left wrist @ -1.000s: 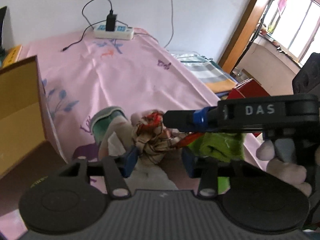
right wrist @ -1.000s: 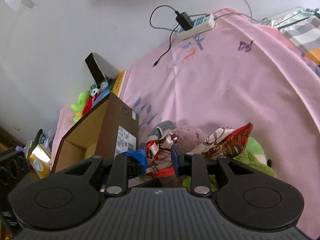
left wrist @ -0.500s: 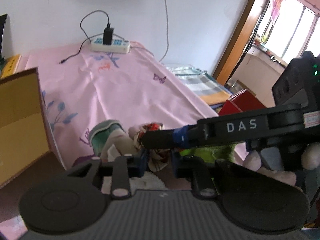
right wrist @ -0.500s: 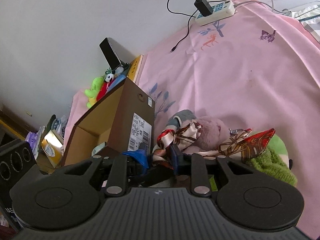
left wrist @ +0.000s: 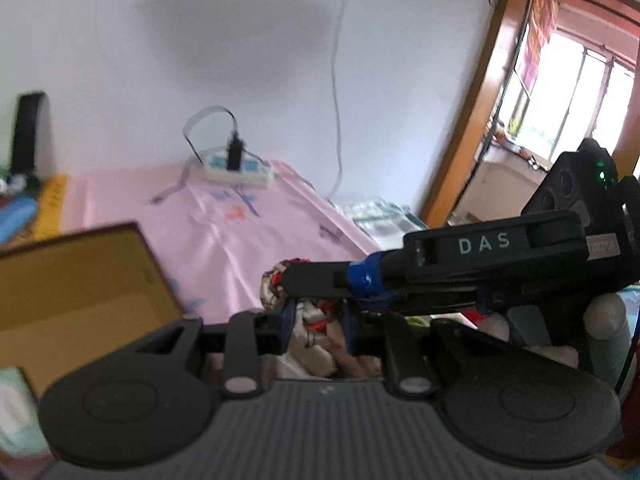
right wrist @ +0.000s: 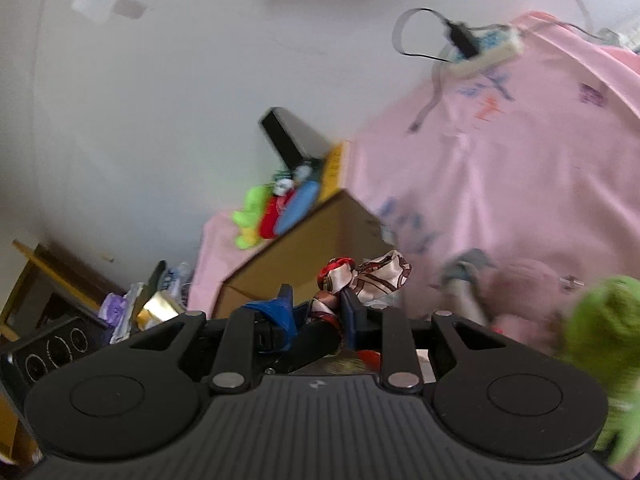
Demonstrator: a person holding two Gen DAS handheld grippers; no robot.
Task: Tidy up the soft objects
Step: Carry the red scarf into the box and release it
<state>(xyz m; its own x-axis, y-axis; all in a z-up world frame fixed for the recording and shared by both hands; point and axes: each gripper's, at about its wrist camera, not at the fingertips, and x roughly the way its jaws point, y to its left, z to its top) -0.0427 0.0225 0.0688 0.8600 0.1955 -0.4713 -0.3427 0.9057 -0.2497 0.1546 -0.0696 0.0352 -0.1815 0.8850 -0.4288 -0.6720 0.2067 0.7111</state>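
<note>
A home bedroom; pink printed bedsheet (right wrist: 520, 184); power strip (left wrist: 238, 170) by white wall; wood-framed window (left wrist: 568, 92).

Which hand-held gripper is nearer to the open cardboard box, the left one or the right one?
Left. The left hand-held gripper is right beside the cardboard box. The right hand-held gripper reaches in from the far side; both grip the patterned scarf.

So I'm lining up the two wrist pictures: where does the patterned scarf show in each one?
Left wrist view: the patterned scarf sits low and centre, pinched between the left gripper fingers, under the right gripper's arm.
Right wrist view: the patterned scarf sits low and centre, bunched above the right gripper, which grips it.
Shared landmark: the white power strip on the pink sheet.
</note>
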